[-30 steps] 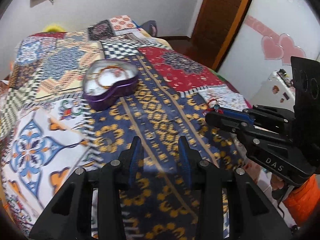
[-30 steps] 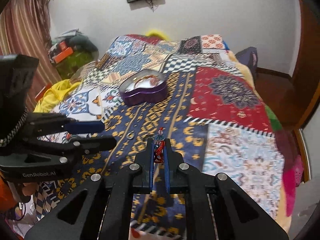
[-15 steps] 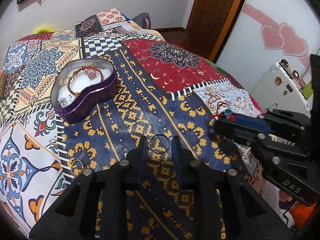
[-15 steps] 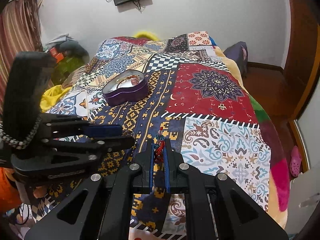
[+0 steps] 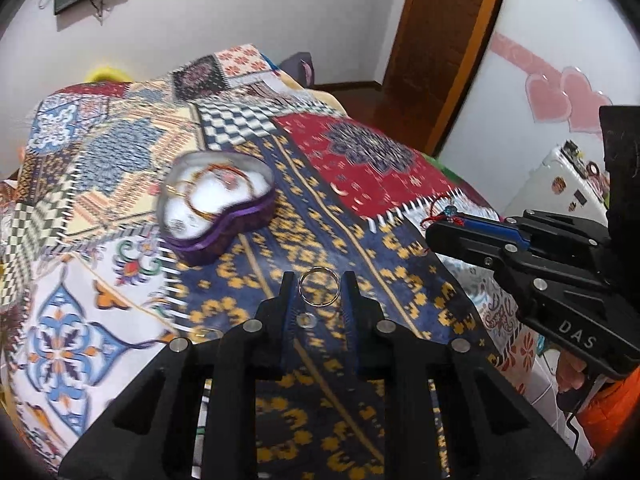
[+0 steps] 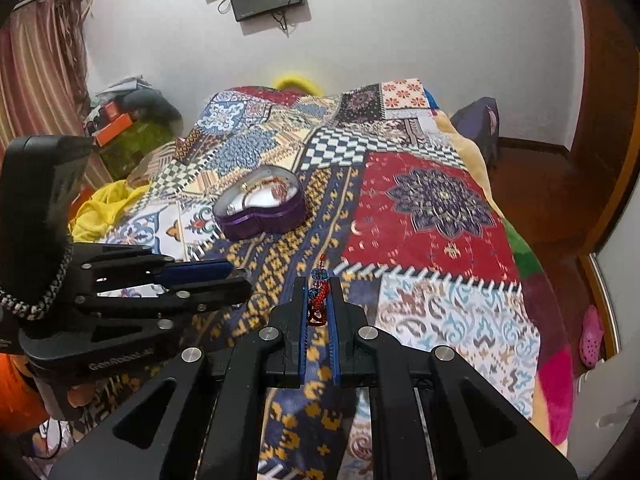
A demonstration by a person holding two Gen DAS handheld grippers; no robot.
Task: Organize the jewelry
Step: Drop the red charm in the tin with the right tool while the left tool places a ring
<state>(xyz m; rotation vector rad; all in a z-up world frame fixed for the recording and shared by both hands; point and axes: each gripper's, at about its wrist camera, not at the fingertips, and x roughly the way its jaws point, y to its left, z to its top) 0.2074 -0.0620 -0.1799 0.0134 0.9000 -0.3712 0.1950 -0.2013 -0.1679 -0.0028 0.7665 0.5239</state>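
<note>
1. Jaws of the left gripper (image 5: 319, 280) pinch a thin metal ring (image 5: 319, 291) between the fingertips, held above the patchwork bedspread (image 5: 100, 320).
2. The right gripper (image 6: 319, 280) has its jaws pressed onto a red and blue beaded bracelet (image 6: 318, 294), which pokes past the tips.
3. A purple heart-shaped tin (image 5: 218, 204) sits open on the bedspread, well ahead of both grippers; bangles lie on its white lining.
4. A second small ring (image 5: 307, 320) lies on the cloth beneath the left gripper.
</note>
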